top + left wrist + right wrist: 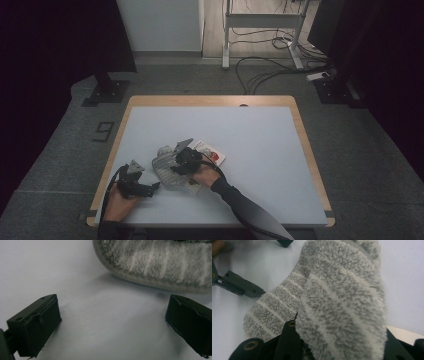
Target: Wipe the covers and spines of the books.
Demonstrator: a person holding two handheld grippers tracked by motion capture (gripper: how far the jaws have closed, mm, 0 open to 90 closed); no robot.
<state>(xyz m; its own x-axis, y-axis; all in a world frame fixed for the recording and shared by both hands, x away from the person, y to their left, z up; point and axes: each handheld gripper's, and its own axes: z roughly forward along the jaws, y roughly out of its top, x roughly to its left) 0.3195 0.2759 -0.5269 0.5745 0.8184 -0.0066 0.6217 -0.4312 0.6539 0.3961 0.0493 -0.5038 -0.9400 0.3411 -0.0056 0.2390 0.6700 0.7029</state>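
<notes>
High view first: your table [260, 150] carries a pale blue-grey top inside a wooden rim, and everything below is placed against the grey fuzzy cloth [162, 165] lying on its near-left part. That cloth is a striped, fleecy piece, grey with paler bands; in the right gripper view the cloth [342, 297] is folded over on itself, one thick flap raised above the flatter striped layer beneath. Just to the right of the cloth, and partly under it, lies a white card with a red mark [214, 155], flat on the tabletop.

Your right gripper [186, 161] sits right on the cloth's right side, with your hand just behind it. Seen in its own view, the right gripper [337, 345] has its black jaws on either side of the raised flap, pinching the fleece between them.

Your left gripper [150, 188] rests on the tabletop just left of the cloth, near its lower edge, apart from it. Its own view shows the left gripper [112, 322] with jaws spread wide and bare tabletop between them; the hemmed edge of the cloth [160, 262] lies just beyond the jaw tips, not touching them.
</notes>
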